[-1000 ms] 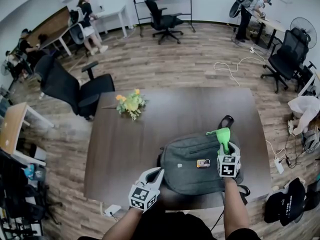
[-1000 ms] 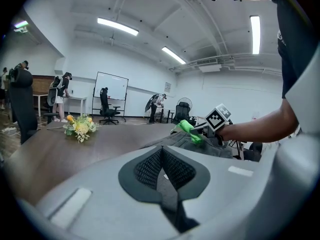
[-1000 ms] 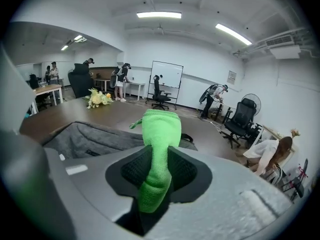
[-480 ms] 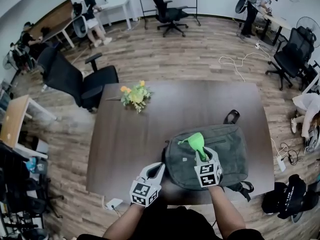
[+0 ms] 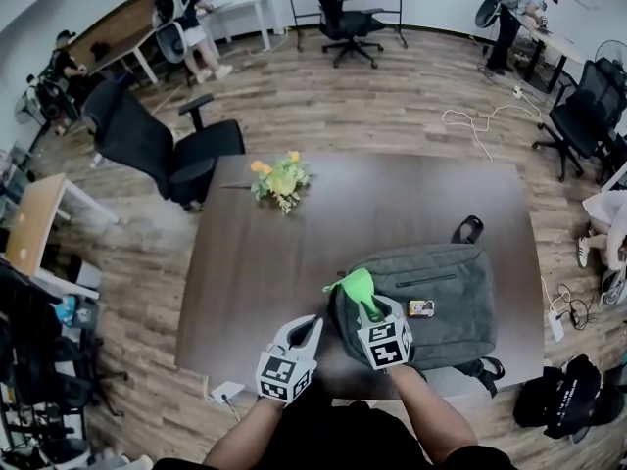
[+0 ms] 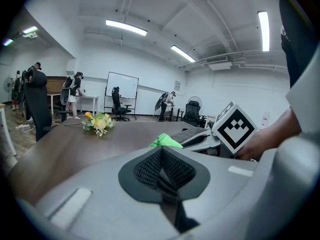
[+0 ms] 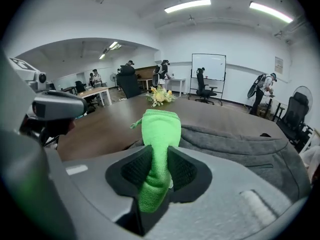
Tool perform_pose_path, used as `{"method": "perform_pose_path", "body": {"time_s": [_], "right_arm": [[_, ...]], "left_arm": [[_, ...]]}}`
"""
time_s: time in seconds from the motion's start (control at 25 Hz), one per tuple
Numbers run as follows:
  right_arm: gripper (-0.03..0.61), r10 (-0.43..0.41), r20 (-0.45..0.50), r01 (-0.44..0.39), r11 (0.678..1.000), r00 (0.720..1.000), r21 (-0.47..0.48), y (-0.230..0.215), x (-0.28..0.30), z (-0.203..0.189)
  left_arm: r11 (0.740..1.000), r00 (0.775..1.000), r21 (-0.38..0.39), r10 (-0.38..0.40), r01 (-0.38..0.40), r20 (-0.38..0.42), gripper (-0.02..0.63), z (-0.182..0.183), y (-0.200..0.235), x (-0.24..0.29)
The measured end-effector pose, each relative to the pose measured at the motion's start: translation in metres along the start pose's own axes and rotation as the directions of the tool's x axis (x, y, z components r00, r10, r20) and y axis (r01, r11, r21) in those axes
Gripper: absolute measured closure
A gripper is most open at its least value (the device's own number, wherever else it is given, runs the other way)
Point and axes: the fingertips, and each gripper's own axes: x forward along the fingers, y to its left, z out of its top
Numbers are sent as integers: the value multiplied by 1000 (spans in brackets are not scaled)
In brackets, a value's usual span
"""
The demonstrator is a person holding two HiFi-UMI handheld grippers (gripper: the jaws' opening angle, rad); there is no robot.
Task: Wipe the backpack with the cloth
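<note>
A grey backpack (image 5: 441, 297) lies flat on the dark wooden table (image 5: 294, 253), at its near right. My right gripper (image 5: 367, 306) is shut on a bright green cloth (image 5: 355, 284), which rests on the backpack's left edge. In the right gripper view the cloth (image 7: 160, 134) is pinched between the jaws and folds over the grey backpack (image 7: 240, 144). My left gripper (image 5: 306, 329) hovers at the table's near edge, left of the backpack, shut with nothing in it. In the left gripper view the cloth (image 6: 166, 141) shows just beyond the closed jaws.
A small bouquet of yellow flowers (image 5: 281, 180) lies on the table's far left. A small tag (image 5: 421, 308) sits on the backpack. Black office chairs (image 5: 162, 150) stand around the table, cables run over the floor at right, and people work at desks along the walls.
My right gripper has dragged the green cloth leftward across the backpack, from its right part to its left edge. The left gripper has barely moved.
</note>
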Motion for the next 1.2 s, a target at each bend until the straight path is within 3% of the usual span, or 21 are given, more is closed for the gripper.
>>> {"method": "perform_pose_path", "body": {"time_s": [0.2, 0.4, 0.8, 1.2], "right_arm": [[479, 18, -49, -19, 1000, 999, -15, 12, 10, -11], [479, -18, -82, 16, 1000, 996, -24, -1, 9, -23], [479, -175, -133, 179, 984, 976, 22, -65, -13, -45], [479, -345, -181, 355, 935, 921, 23, -131, -52, -66]], "left_arm": [[1000, 1000, -10, 8, -8, -7, 595, -4, 3, -1], [1000, 1000, -9, -5, 5, -8, 595, -2, 1, 3], [998, 998, 7, -62, 62, -30, 595, -5, -14, 19], [995, 994, 23, -96, 97, -48, 595, -9, -28, 29]]}}
